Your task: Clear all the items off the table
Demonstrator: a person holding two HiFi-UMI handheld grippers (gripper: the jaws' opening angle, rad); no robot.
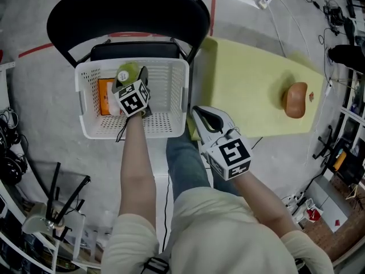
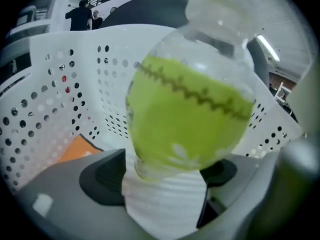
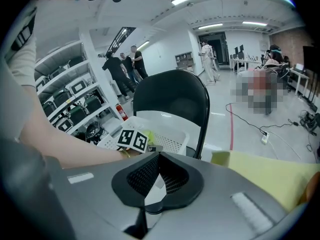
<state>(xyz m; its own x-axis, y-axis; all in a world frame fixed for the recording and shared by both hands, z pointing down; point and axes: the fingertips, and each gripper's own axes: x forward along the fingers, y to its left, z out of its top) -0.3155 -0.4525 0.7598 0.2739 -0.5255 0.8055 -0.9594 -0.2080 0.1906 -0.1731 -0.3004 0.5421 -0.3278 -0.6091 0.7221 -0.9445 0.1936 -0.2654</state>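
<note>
A clear bottle of yellow-green drink [image 1: 128,72] [image 2: 192,109] stands tilted between the jaws of my left gripper [image 1: 130,80] [image 2: 162,184], inside the white perforated basket [image 1: 171,65] [image 2: 45,84]. The jaws are spread wide and open, with their dark pads on either side of the bottle's base. My right gripper [image 1: 199,114] [image 3: 157,169] is shut and empty, hovering at the near left corner of the pale yellow table [image 1: 251,79]. A brown oval item [image 1: 295,99] lies at the table's right end.
The basket sits on a black chair [image 1: 125,10] left of the table, with an orange box [image 1: 106,96] [image 2: 75,149] in it. A small red bit [image 1: 311,96] lies beside the brown item. Cables cross the floor behind the table; shelves line both sides.
</note>
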